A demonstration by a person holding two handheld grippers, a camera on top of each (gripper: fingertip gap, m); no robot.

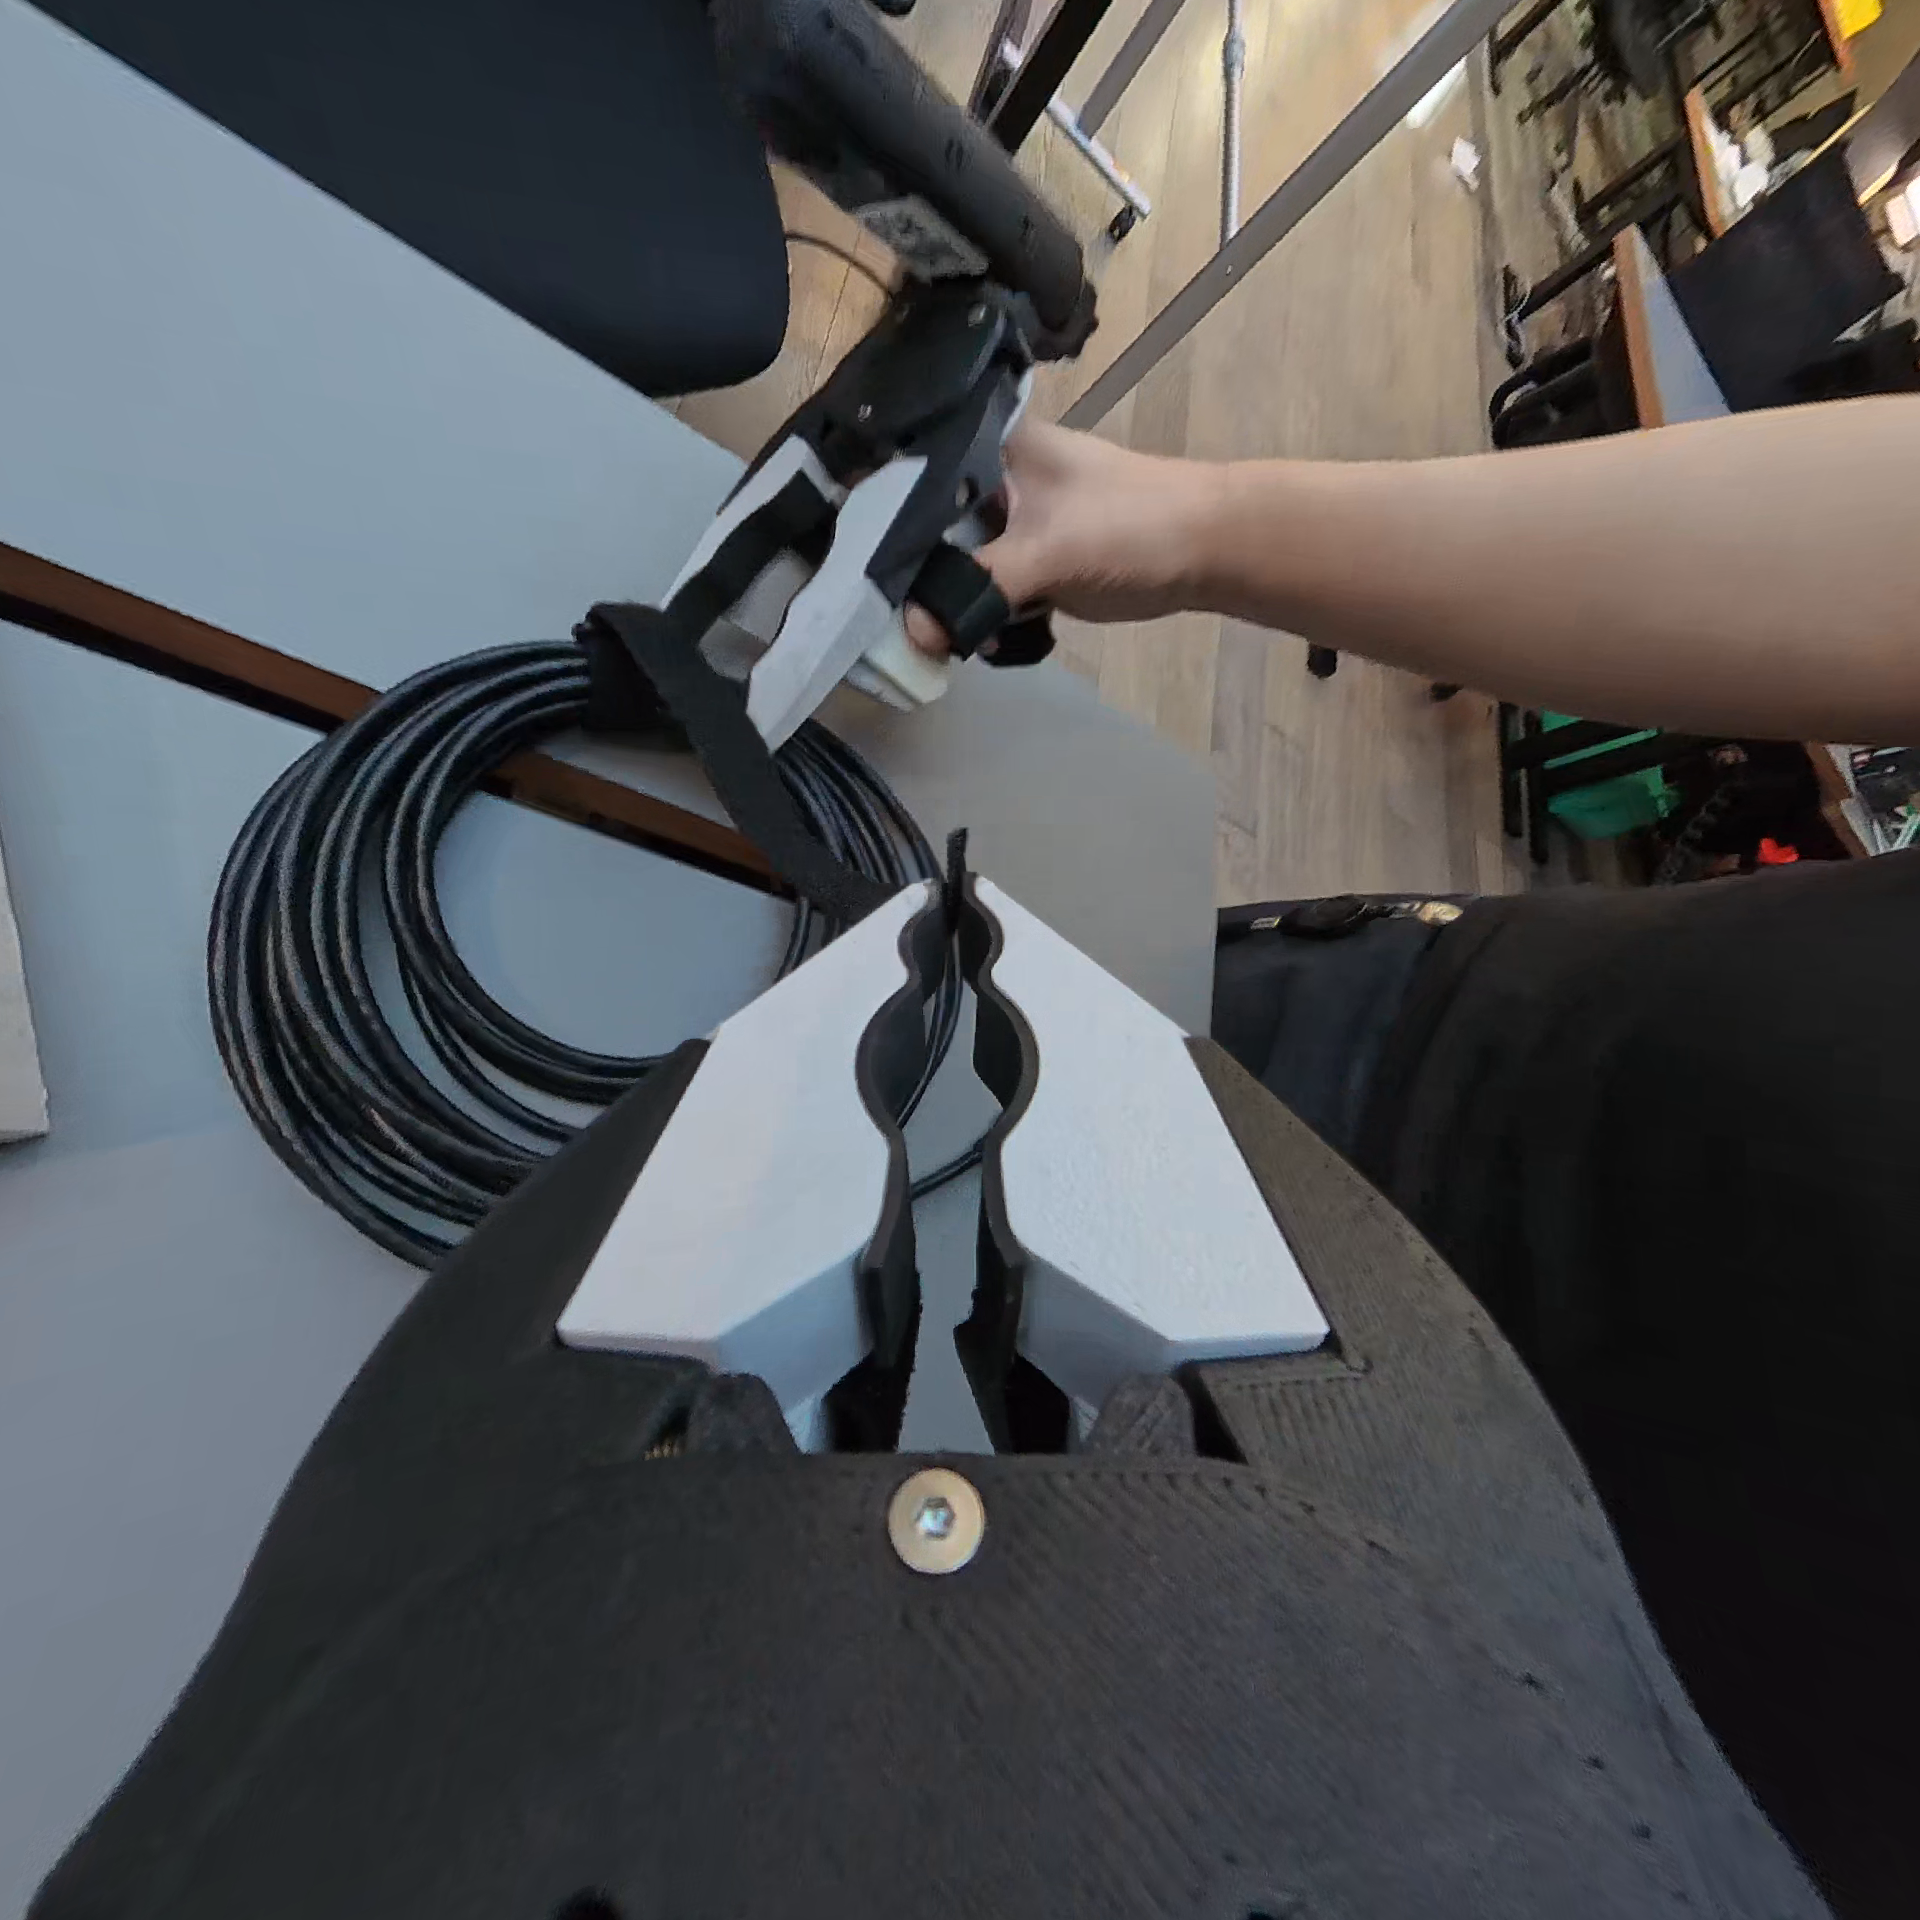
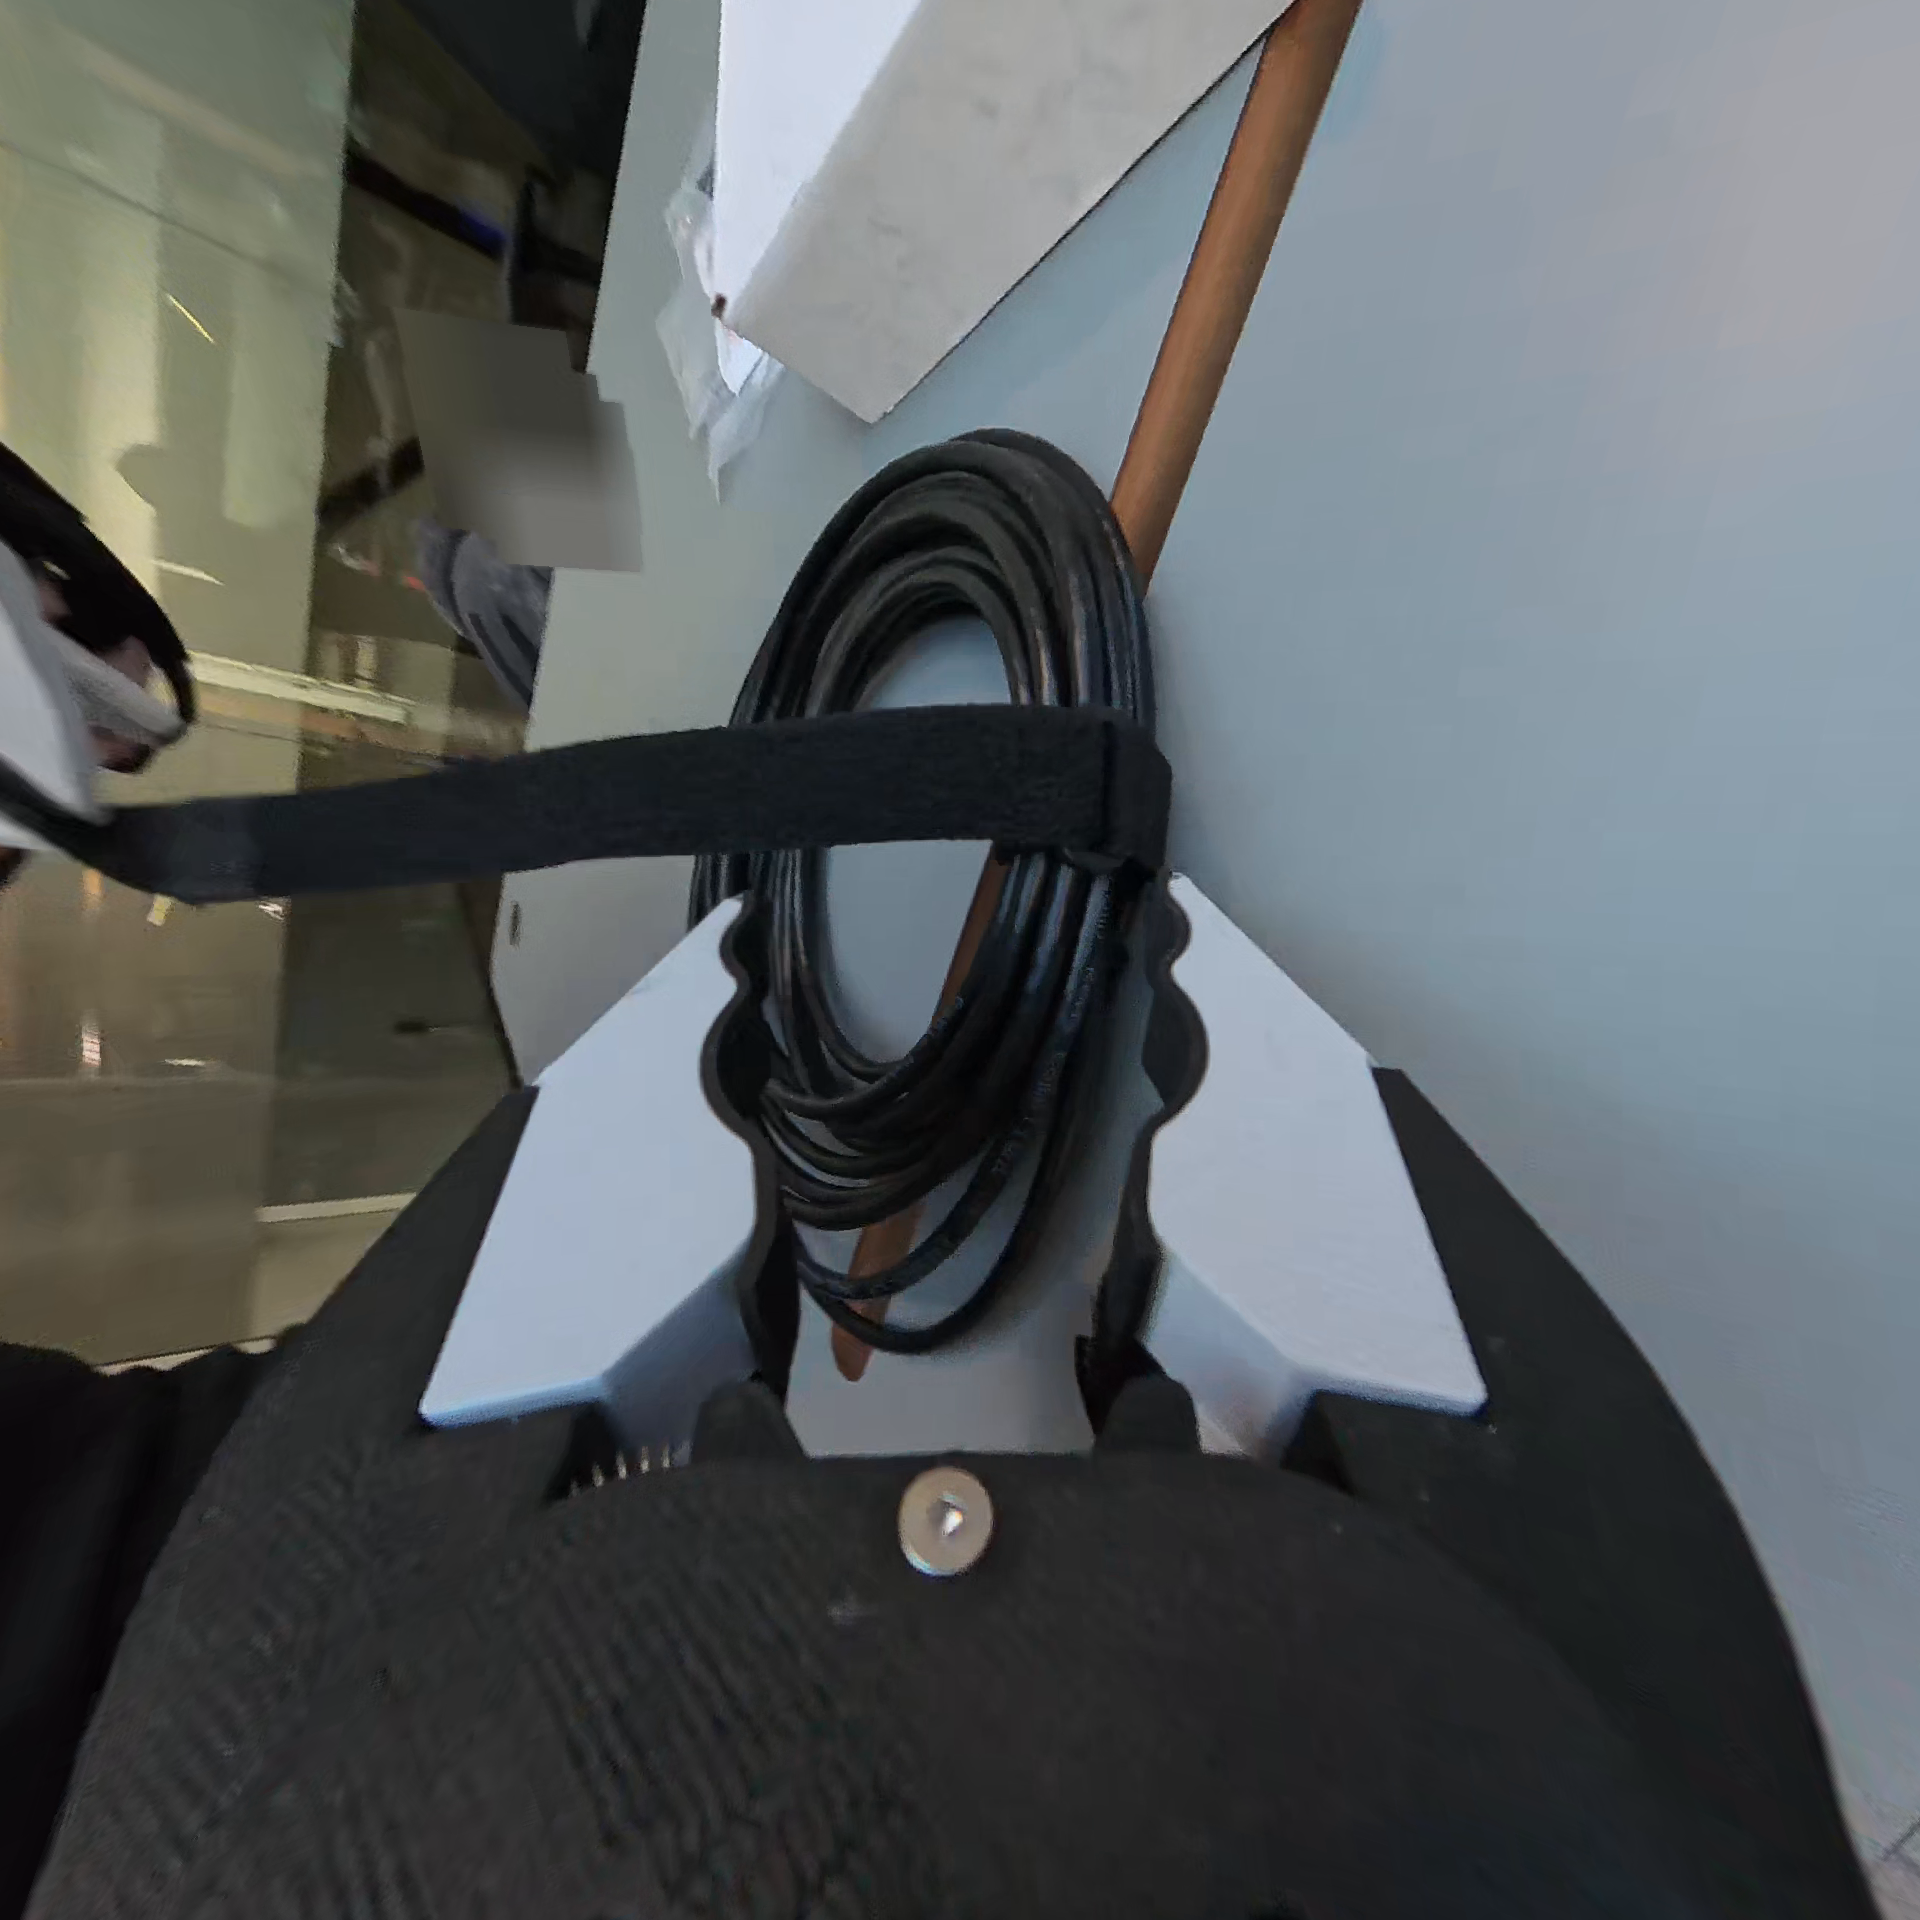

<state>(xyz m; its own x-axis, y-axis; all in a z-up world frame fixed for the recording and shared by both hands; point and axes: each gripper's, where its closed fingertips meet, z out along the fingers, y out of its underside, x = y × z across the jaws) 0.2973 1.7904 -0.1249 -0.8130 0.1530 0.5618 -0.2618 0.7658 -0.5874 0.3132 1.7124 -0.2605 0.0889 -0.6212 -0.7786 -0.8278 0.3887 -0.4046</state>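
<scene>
A coil of black cable (image 1: 343, 935) lies on a grey table (image 1: 208, 416). A black hook-and-loop strap (image 1: 748, 779) is wrapped round the coil at its far side and runs taut to my left gripper (image 1: 951, 894), which is shut on the strap's free end. My right gripper (image 2: 956, 914) is open, with its jaws on either side of the coil (image 2: 1039, 623), just below the strap wrap (image 2: 1132, 790). The right gripper (image 1: 722, 670) also shows in the left wrist view, held by a hand. The left gripper (image 2: 42, 748) shows at the left edge of the right wrist view, pulling the strap (image 2: 623, 800).
A brown seam strip (image 2: 1226, 260) runs across the table under the coil. A white board (image 2: 883, 187) and a clear plastic bag (image 2: 707, 343) lie beyond the coil. A black chair (image 1: 468, 156) stands past the table edge, over a wooden floor (image 1: 1299, 416). A person's forearm (image 1: 1455, 582) crosses on the right.
</scene>
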